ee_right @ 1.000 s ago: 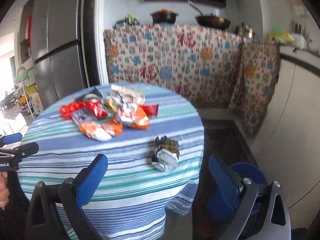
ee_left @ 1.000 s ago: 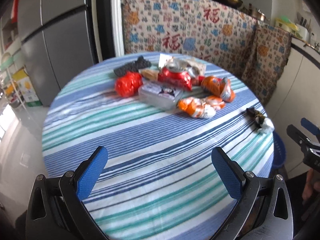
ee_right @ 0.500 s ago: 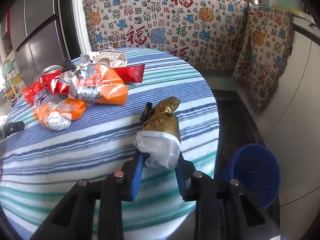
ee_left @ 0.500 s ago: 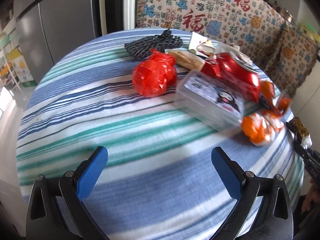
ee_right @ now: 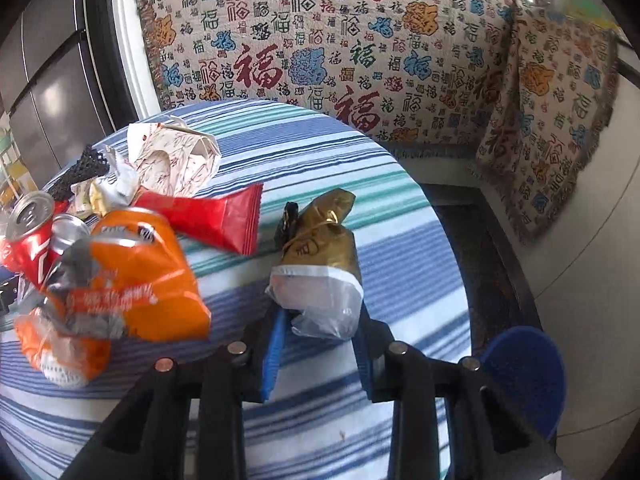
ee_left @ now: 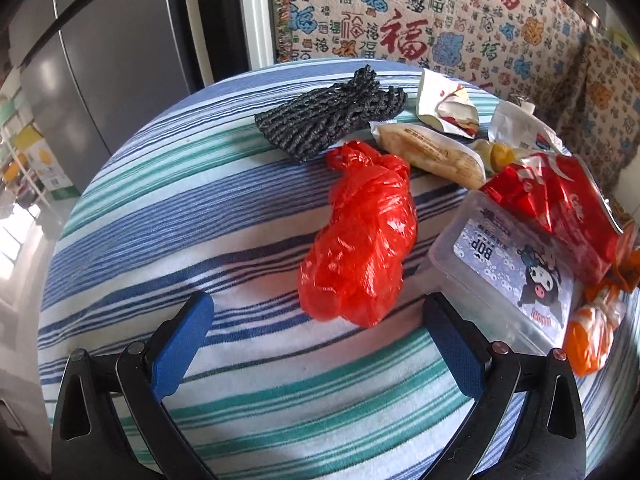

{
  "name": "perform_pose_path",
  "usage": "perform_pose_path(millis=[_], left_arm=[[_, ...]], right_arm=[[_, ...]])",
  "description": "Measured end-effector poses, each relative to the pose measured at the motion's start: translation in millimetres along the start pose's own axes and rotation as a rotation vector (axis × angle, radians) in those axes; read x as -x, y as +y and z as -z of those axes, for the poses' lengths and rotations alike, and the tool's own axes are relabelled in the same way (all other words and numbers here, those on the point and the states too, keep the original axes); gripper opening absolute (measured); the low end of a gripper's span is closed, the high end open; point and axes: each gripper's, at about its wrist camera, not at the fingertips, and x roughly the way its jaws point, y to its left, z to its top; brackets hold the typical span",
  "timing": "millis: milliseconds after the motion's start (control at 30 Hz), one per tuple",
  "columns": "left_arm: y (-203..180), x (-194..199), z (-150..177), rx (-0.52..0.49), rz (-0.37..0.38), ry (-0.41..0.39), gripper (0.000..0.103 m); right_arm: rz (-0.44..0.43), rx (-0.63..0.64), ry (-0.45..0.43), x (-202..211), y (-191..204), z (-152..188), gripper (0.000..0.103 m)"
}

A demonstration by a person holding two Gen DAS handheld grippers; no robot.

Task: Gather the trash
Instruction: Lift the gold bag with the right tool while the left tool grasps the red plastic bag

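Observation:
Trash lies on a round table with a striped cloth (ee_left: 240, 224). My left gripper (ee_left: 316, 320) is open, just in front of a crumpled red plastic bag (ee_left: 360, 248), whose near end sits between the blue fingertips. My right gripper (ee_right: 320, 328) is shut on a gold and white wrapper (ee_right: 320, 276), near the table's right edge. An orange chip bag (ee_right: 132, 276), a red wrapper (ee_right: 208, 220) and red cans (ee_right: 32, 236) lie to its left.
Beyond the red bag lie black netting (ee_left: 332, 112), a beige packet (ee_left: 432, 152), a clear plastic box (ee_left: 504, 268) and red wrappers (ee_left: 560, 204). A blue basket (ee_right: 524, 376) stands on the floor right of the table. A patterned cloth (ee_right: 320, 40) hangs behind.
My left gripper has moved forward up to the red bag. My right gripper stays shut on the gold wrapper and has lifted slightly, moving closer over the table.

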Motion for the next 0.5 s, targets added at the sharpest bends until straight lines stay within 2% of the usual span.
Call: perform_pose_path(millis=[67, 100, 200, 300, 367, 500], left_arm=[[0, 0, 0, 0.001, -0.003, -0.001, 0.103], [1, 1, 3, 0.002, -0.003, -0.002, 0.103], [1, 2, 3, 0.006, -0.006, -0.002, 0.103], [1, 2, 3, 0.010, -0.008, -0.002, 0.103], [1, 1, 3, 0.004, -0.004, -0.001, 0.103], [5, -6, -8, -0.062, 0.050, 0.005, 0.103]], right_arm=[[-0.021, -0.034, 0.007, -7, -3, -9, 0.043], [-0.026, -0.038, 0.009, -12, -2, -14, 0.051], [-0.006, -0.004, 0.018, -20, 6, -22, 0.062], [-0.043, -0.015, 0.014, -21, 2, -22, 0.065], [-0.038, 0.010, 0.018, -22, 1, -22, 0.065], [-0.028, 0.027, 0.024, -28, -1, -30, 0.069]])
